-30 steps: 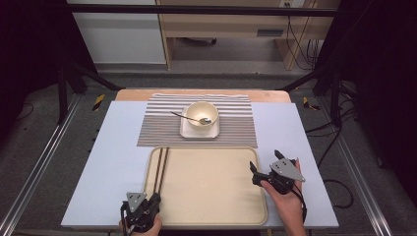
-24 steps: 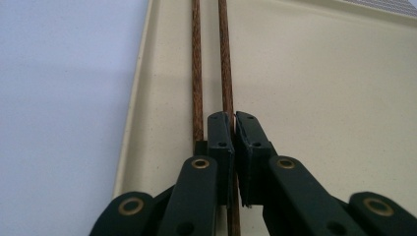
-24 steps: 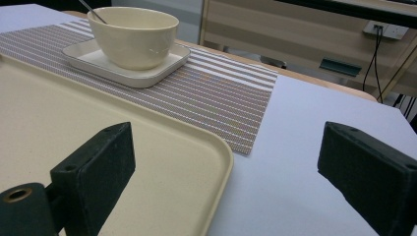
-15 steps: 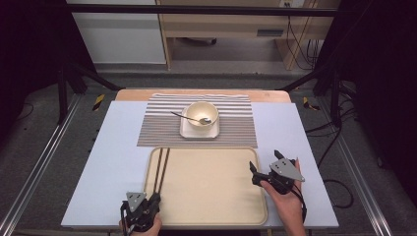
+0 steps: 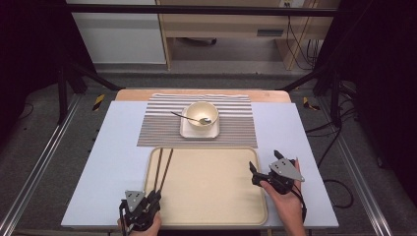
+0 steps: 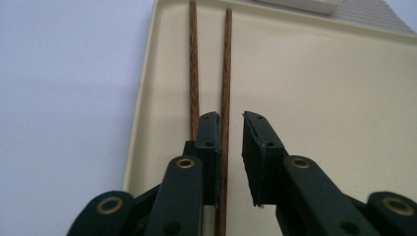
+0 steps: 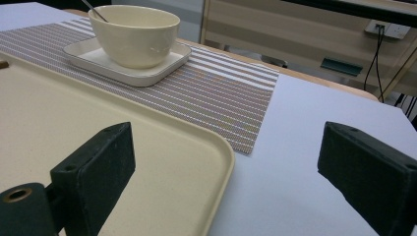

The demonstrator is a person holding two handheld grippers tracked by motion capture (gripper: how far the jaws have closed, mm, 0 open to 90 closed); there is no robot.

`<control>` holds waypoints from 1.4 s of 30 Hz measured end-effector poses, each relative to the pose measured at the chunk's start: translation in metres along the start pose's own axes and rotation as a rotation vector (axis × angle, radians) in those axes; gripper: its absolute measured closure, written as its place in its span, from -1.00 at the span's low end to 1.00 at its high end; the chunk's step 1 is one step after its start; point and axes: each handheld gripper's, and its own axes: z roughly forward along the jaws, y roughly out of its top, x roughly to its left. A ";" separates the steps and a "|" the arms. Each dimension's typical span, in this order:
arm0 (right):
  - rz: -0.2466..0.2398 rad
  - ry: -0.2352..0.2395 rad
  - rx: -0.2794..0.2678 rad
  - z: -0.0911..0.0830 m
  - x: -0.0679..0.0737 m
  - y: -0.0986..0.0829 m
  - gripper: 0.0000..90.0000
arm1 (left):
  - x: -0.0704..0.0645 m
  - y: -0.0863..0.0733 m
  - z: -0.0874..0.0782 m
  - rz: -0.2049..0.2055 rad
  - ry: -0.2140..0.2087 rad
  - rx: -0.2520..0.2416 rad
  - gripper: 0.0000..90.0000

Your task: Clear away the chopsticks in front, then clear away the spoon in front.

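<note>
Chopsticks (image 6: 223,64) lie side by side along the left edge of the tray (image 5: 206,182), their far tips near its far left corner and their near ends under the left gripper (image 5: 142,210).

Largest first: the tabletop (image 5: 98,162) carries a pale blue sheet that reaches almost to its edges. On it, toward the far edge, lies a striped placemat (image 5: 157,128), and the tray sits just in front of the mat, reaching close to the near edge. A square plate (image 5: 199,132) rests mid-mat with a bowl (image 5: 200,115) on it, and a spoon (image 5: 189,118) leans out of the bowl.

The left gripper hovers at the tray's near left corner. In the left gripper view its fingers (image 6: 209,142) stand narrowly apart; the right-hand stick runs up through the gap, while the other stick lies just outside the left finger. This looks like the lining-up step before a pick: the next move probably calls for shifting slightly sideways so both sticks fall between the fingers, lowering, then closing.

The right gripper (image 5: 268,169) rests beside the tray's right edge with fingers (image 7: 96,167) spread wide, holding nothing.

Room is generous: the tray's middle and the blue sheet on either side are bare. The tray's raised rim beside the sticks is the one tight spot.
</note>
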 end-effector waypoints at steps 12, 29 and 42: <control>-0.011 -0.008 0.011 0.001 -0.001 -0.001 -0.84 | 0.000 0.042 0.017 0.101 -0.078 -0.055 0.28; -0.022 -0.014 0.019 0.002 -0.002 -0.001 -0.84 | -0.015 0.077 0.045 0.279 -0.178 -0.062 -0.22; -0.025 -0.011 0.018 0.001 -0.002 -0.001 -0.85 | -0.032 0.093 0.064 0.333 -0.283 -0.074 -0.66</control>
